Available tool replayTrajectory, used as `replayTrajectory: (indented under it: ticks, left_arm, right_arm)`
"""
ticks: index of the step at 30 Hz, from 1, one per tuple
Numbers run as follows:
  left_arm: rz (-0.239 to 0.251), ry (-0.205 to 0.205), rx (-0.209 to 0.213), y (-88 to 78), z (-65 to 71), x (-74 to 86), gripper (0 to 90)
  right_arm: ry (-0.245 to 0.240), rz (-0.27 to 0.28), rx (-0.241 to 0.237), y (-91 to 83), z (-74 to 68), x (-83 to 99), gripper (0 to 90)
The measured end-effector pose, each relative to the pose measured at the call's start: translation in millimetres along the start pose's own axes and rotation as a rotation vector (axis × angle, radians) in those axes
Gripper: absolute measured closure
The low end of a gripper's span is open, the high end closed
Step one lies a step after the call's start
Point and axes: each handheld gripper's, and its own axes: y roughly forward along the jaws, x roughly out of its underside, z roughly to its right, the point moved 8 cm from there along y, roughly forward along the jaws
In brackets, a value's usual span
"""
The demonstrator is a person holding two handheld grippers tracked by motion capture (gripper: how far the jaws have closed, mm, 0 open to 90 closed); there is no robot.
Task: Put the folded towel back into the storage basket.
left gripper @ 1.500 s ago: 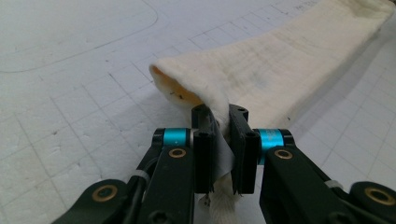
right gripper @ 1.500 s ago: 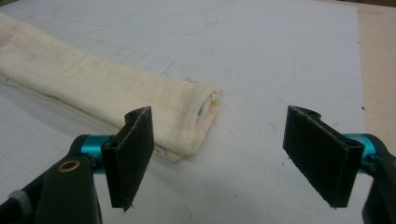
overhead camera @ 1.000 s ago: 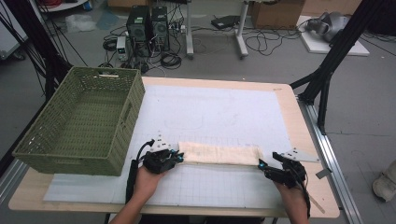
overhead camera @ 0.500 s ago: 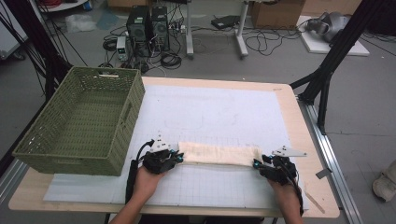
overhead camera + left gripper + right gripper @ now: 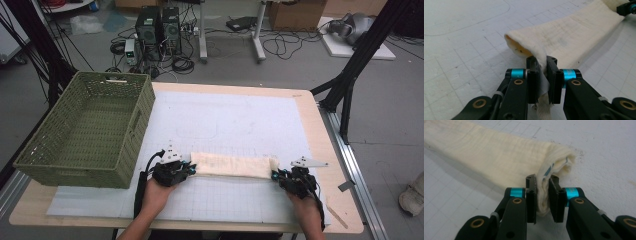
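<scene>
A cream folded cloth lies as a long strip across the near part of the white grid mat. My left gripper is shut on the cloth's left end; in the left gripper view the cloth is pinched between the pads of that left gripper. My right gripper has just been closing and is now shut on the right end. In the right gripper view the cloth's folded corner is squeezed between the pads of the right gripper.
A green woven basket stands on the left part of the table, close to my left hand. Black stand legs rise off the table's right side. Computers and cables sit on the floor beyond.
My right gripper has slid in to the cloth's right end and shut on it. The left gripper has kept its hold and place.
</scene>
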Motion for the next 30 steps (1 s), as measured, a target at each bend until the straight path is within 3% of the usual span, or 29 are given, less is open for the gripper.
replayTrajectory:
  ticks: [8,12,25,30]
  left_arm:
    - [0.002,0.007,-0.006,-1.3,-0.3,-0.2,80.9]
    - [0.027,0.017,-0.006,-5.4,0.3,-4.7,81.1]
    - [0.087,0.031,0.011,-18.4,2.6,-16.9,81.3]
    - [0.118,0.062,0.021,-23.0,6.7,-22.8,81.3]
  right_arm:
    - [-0.022,-0.003,0.007,-0.4,-0.6,-0.4,80.7]
    - [-0.038,0.010,0.017,-2.8,-0.3,-1.4,81.5]
    - [-0.051,0.111,-0.026,-18.6,0.4,-13.2,81.5]
    - [-0.060,0.148,-0.032,-24.3,1.3,-17.9,81.5]
